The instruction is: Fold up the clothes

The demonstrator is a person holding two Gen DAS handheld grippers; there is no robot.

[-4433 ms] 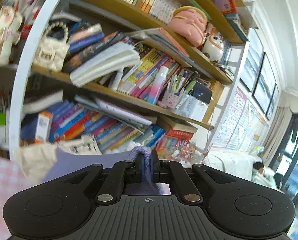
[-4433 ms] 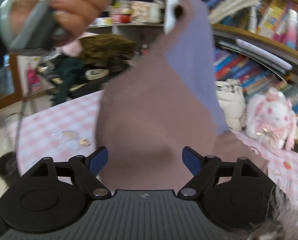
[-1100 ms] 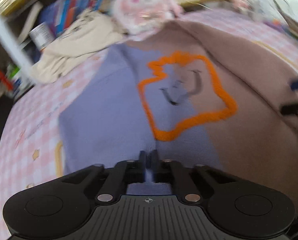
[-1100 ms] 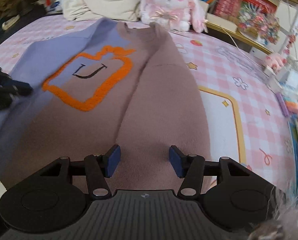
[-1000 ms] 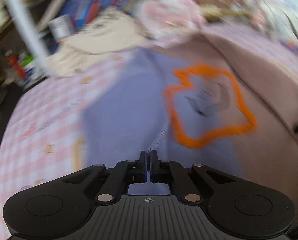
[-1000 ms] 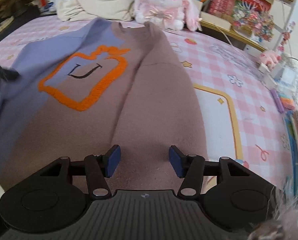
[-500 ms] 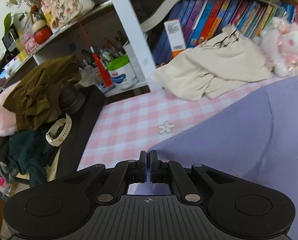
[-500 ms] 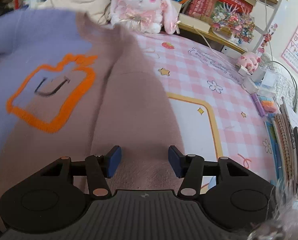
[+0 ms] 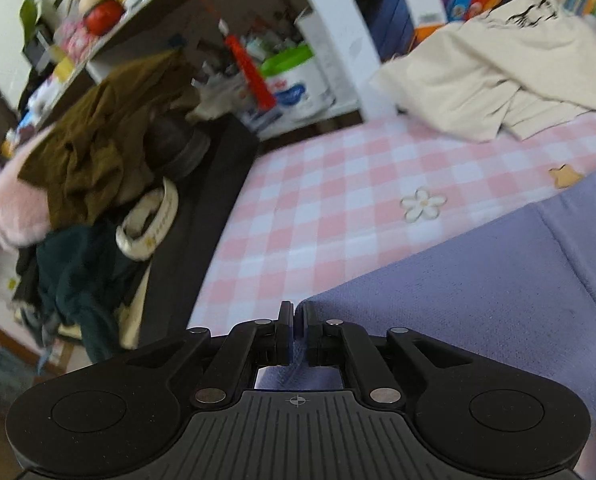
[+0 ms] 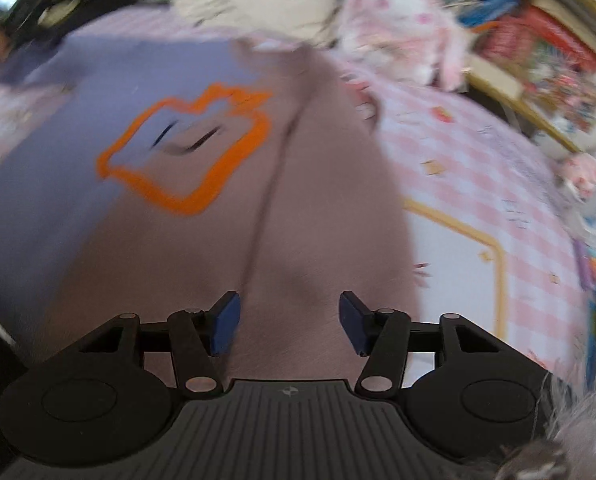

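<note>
The sweater [image 10: 202, 184], lilac on one half and dusty mauve on the other with an orange outlined patch [image 10: 186, 148] on its chest, lies spread across the pink checked counter [image 9: 338, 200]. The left gripper [image 9: 294, 326] is clamped on a lilac edge of the sweater, a sliver of fabric pinched between its closed fingers. The right gripper [image 10: 288, 322] hovers over the mauve half with its jaws wide apart, holding nothing. Beyond lie a cream garment [image 9: 498, 76], a pink plush rabbit [image 10: 402, 28] and a heap of dark clothes [image 9: 98, 168].
</note>
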